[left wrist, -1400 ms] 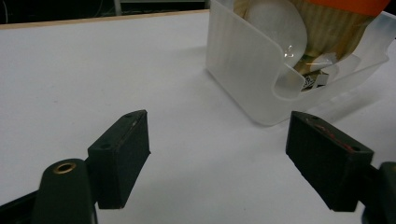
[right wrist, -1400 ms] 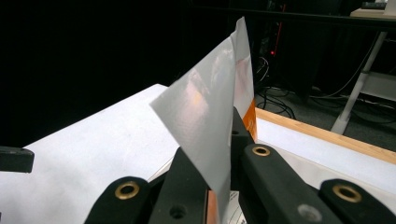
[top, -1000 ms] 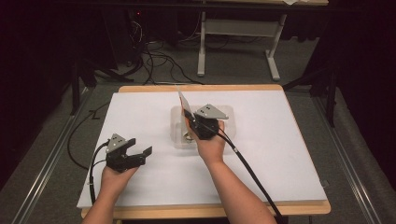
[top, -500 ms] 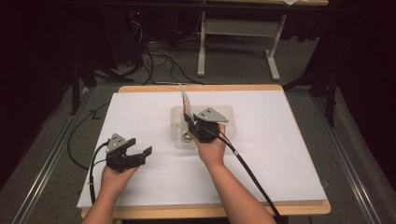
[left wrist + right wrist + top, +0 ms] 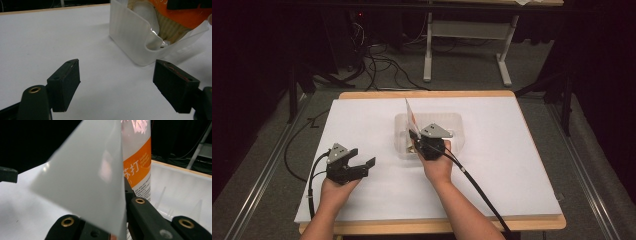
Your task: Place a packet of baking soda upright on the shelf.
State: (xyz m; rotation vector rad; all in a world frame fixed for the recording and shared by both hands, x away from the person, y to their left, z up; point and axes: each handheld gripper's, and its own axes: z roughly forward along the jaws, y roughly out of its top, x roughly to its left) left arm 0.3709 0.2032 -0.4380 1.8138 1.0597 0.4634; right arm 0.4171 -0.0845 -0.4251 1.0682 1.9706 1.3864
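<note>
right gripper [image 5: 414, 136] fingers pinch packet [image 5: 410, 116] | over bin [image 5: 455, 121] | left gripper [image 5: 364, 165] agape

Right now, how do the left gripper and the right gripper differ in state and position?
The left gripper is open and empty; the right gripper is shut on the white-and-orange snack packet.
The left gripper rests over bare white tabletop, apart from the translucent plastic bin; the right gripper is at the bin, holding the packet upright above it.
Both are hand-held, with black fingers.
</note>
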